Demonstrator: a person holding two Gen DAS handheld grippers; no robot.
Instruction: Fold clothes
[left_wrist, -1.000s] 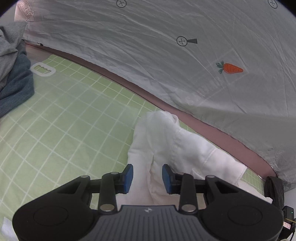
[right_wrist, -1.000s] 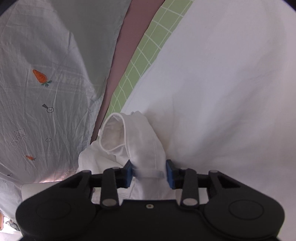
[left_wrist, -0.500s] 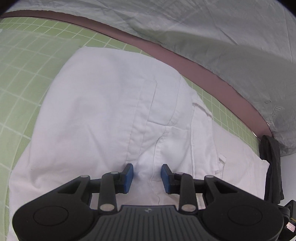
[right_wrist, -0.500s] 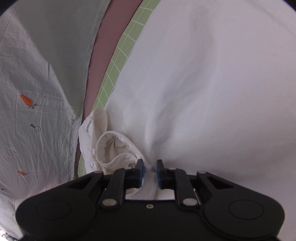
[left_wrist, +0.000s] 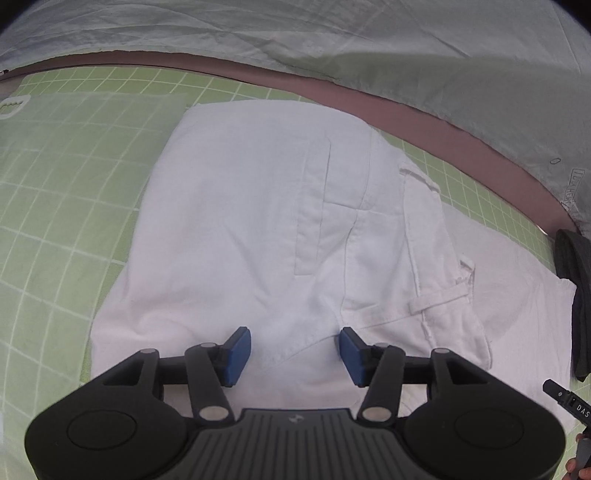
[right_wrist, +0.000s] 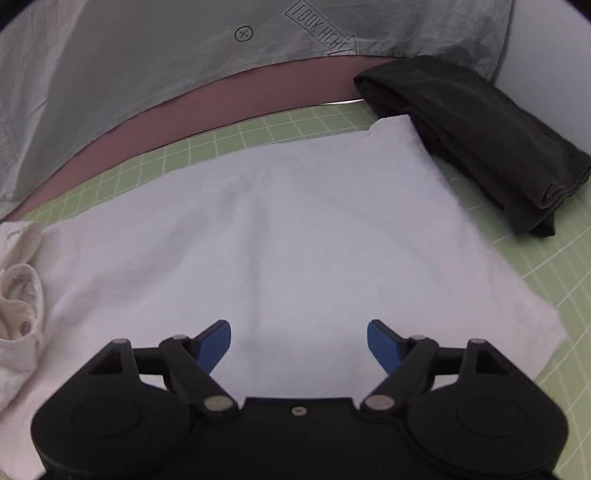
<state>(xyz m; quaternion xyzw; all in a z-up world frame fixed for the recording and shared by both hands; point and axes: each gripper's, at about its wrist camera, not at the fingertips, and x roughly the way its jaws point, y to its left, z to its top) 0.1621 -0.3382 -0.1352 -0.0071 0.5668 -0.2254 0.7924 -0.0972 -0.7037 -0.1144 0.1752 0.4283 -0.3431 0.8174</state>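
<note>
Both of my tools have let go since half a second back: the right tool (right_wrist: 299, 345), which was pinched on a bunched bit of white cloth, now stands wide open over flat fabric, and the left tool (left_wrist: 293, 354) has spread wider than it was, with nothing between its blue pads (left_wrist: 236, 350).

I see the white trousers (left_wrist: 258, 221) lying on the green grid mat (left_wrist: 66, 192), folded over on themselves. From my left wrist view the waistband end lies on top, with a pocket seam (left_wrist: 314, 206) running down the middle and a belt loop (left_wrist: 439, 297) off to the right. My left tool hovers just above the near edge of that fold; whether the pads touch the cloth I cannot tell.

From my right wrist view the trouser legs (right_wrist: 295, 229) spread smooth and flat across the mat, and the rumpled waistband (right_wrist: 18, 280) shows at the left edge. A folded black garment (right_wrist: 480, 140) sits on the mat at the far right, touching the far corner of the white cloth. Beyond the mat a brown strip of tabletop (right_wrist: 221, 99) runs under a grey printed sheet (right_wrist: 129, 66) that hangs behind it.
</note>
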